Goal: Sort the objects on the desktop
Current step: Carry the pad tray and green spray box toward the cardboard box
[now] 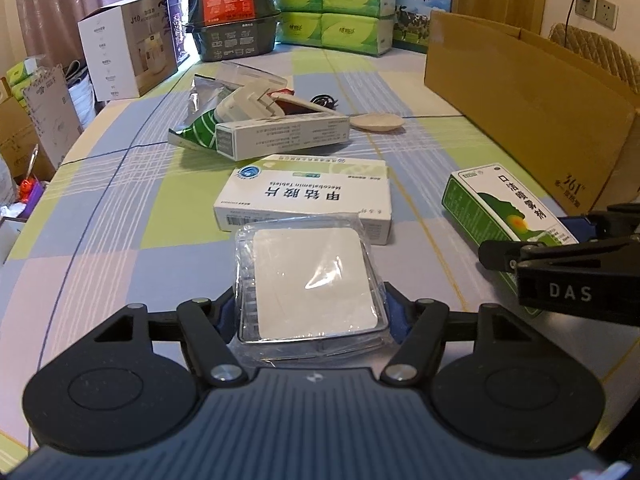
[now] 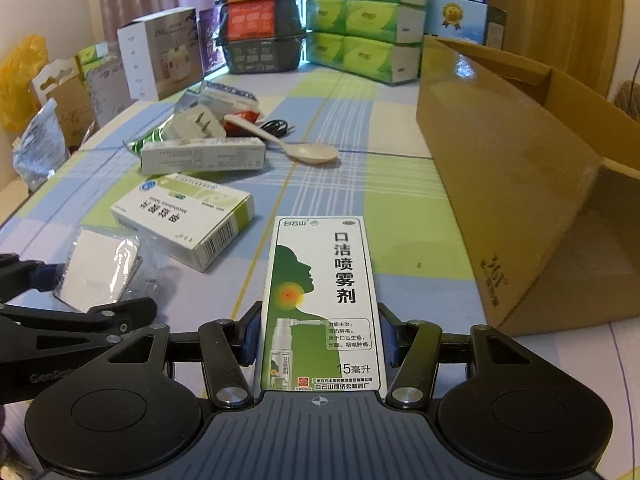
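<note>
Checked cloth in green, blue and pale lilac covers the table [image 1: 120, 208] on which we work. Nearest to us, our left gripper [image 1: 312, 312] has its blue pads pressed against both sides of a clear plastic packet [image 1: 312, 284] with a white square insert, and the packet lies flat between the fingers. Our right gripper [image 2: 318, 340] likewise clamps the near end of a green-and-white spray box [image 2: 320, 300], which points straight ahead along the fingers; we cannot tell whether the box rests on the cloth or is held just above it. In the left wrist view the spray box [image 1: 508, 216] sits to the right of the packet. Just beyond the packet lies a white tablet box [image 1: 308, 196], its near edge touching or partly under the packet. Farther on we see a long white carton [image 1: 280, 136] lying across a green foil pouch [image 1: 196, 128], with a white plug adapter [image 1: 248, 104] behind it and a beige spoon [image 2: 296, 146] beside it. An open cardboard box [image 2: 520, 184] stands along the right edge of the table. At the far end stand stacked green tissue packs [image 2: 364, 20], dark containers [image 2: 260, 20] and a white product box [image 1: 124, 48].
</note>
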Demonstrator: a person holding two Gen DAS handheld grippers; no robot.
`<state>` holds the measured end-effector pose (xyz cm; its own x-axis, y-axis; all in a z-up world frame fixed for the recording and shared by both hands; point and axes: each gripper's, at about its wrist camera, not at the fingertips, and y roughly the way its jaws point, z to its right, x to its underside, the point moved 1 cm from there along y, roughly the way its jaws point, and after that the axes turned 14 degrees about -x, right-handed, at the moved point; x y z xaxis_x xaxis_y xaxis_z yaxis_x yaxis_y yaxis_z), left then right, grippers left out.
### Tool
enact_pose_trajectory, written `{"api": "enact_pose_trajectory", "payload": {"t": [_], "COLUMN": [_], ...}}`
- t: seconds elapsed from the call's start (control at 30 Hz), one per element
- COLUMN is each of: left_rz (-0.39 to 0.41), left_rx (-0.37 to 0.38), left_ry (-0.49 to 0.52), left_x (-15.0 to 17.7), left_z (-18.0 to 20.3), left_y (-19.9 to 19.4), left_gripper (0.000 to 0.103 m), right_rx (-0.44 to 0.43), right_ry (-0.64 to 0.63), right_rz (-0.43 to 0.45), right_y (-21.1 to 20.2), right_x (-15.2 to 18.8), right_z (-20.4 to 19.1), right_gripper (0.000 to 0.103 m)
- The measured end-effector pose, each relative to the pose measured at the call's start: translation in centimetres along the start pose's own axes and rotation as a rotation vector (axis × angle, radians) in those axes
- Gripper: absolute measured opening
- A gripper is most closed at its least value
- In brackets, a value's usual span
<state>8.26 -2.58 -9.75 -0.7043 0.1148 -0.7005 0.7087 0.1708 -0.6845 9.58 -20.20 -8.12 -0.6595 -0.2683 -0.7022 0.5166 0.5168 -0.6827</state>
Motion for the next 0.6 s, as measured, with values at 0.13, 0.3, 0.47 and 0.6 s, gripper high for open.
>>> {"api": "enact_pose_trajectory", "payload": {"t": [0.13, 0.3, 0.47, 0.6], "left_rz": [0.015, 0.023, 0.061, 0.092], "left_rx": [-0.008, -0.006, 0.009, 0.03], "left_ry": [0.002, -0.024, -0.019, 0.005], "left_x": [-0.9, -2.5, -5.0, -7.3], "left_z": [-0.2, -0.2, 1.1, 3.3], "left_y": [-1.1, -4.1, -7.7, -10.2], "left_gripper": [0.065, 0.065, 0.065, 0.065], "right_rx": [-0.01, -0.016, -0.018, -0.001], "right_ry": [0.007, 0.012, 0.001, 0.004], "right_rz": [0.018, 0.063, 0.133, 0.182], "right_y": [-2.0, -5.9, -10.7, -14.2], "right_x": [-0.6, -2.3, -5.0, -7.1], "right_z": [-0.3, -0.8, -0.6, 1.0], "right_gripper": [0.053, 0.053, 0.053, 0.053]}}
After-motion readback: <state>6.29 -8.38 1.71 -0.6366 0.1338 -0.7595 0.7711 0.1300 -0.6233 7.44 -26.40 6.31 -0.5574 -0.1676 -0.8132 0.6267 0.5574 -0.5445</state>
